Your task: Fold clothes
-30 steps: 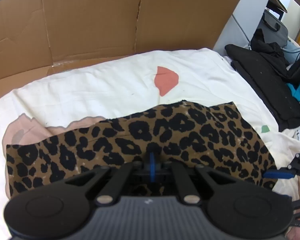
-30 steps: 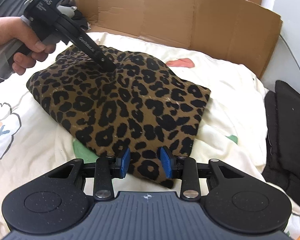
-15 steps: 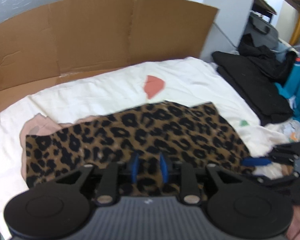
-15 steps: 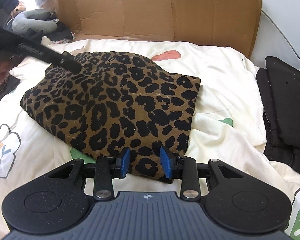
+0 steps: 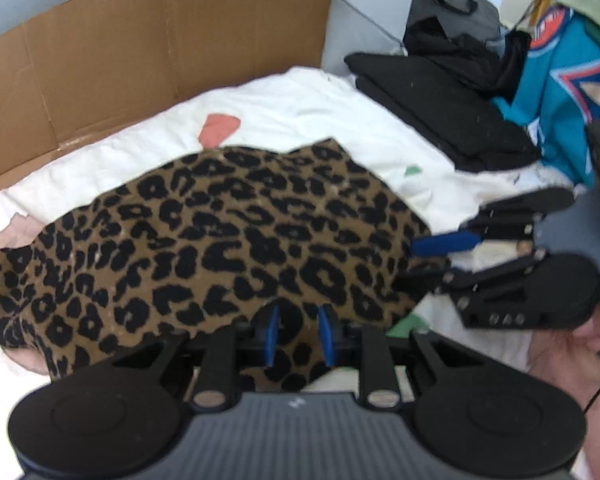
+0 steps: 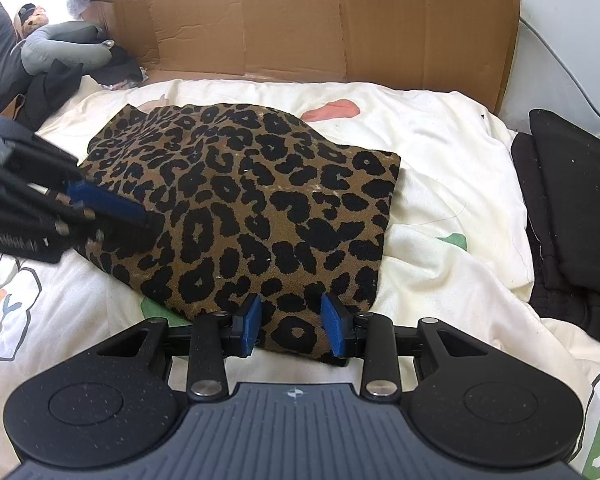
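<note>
Right wrist view alone shows a grey pillow; both claws, left claw and right claw, released over the leopard garment

One leopard-print garment, folded, lying on the bed. Two grippers: left gripper and right gripper, each with two blue-tipped fingers, so four fingers total. One cream bedsheet with printed patches; in the right wrist view, one coral patch and two green patches showing, one at the garment's right and one peeking out under its near-left edge. One cardboard sheet propped up behind the bed. One pile of black clothes on the right side. One teal garment past that. One grey neck pillow at far left.
</note>
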